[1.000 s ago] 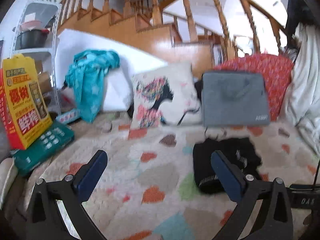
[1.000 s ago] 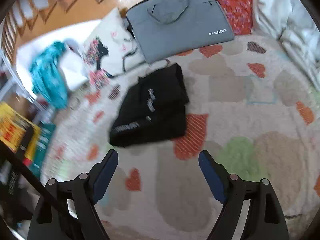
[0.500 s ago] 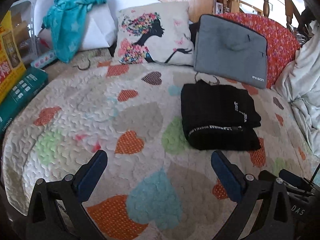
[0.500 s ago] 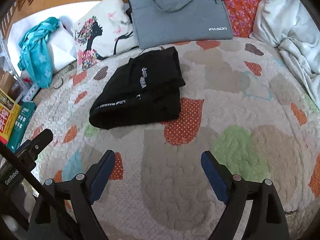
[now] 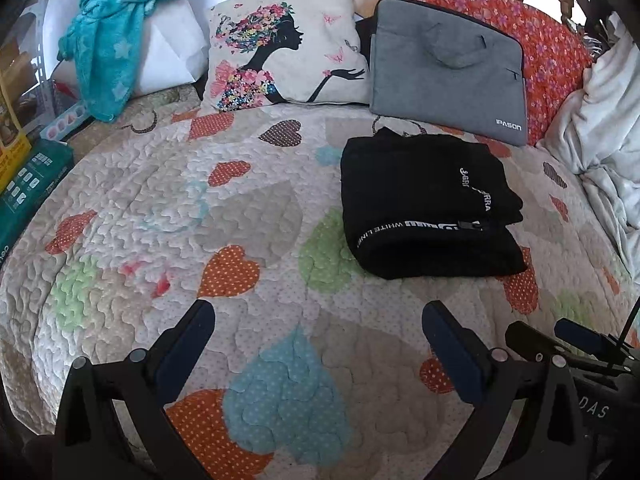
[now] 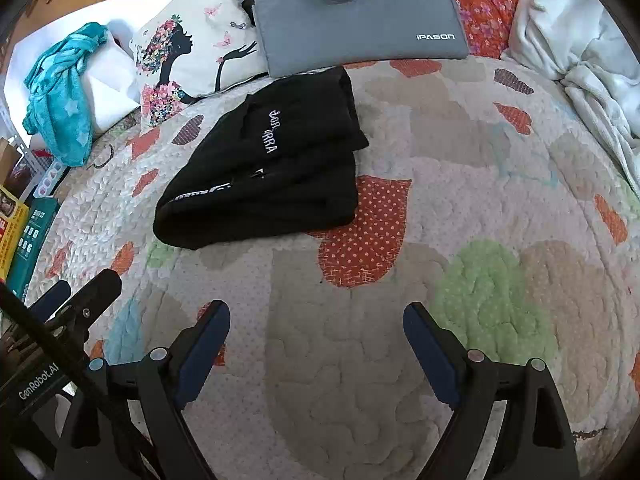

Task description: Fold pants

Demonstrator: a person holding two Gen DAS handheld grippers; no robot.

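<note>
Two tools are held wide apart with nothing between the jaws: the left tool [image 5: 318, 334] and the right tool [image 6: 316, 338]. Black folded pants [image 5: 428, 208] are laid on the heart-patterned quilt [image 5: 248, 216], ahead-right of the left tool, ahead-left of the right.

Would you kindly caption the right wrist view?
Open right gripper above heart-patterned quilt, folded black pants lying ahead.

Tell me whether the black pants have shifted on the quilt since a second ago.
No. The black pants lie in the same spot: back corner near the grey laptop bag, right edge at the orange dotted heart. Only the cameras moved.
</note>
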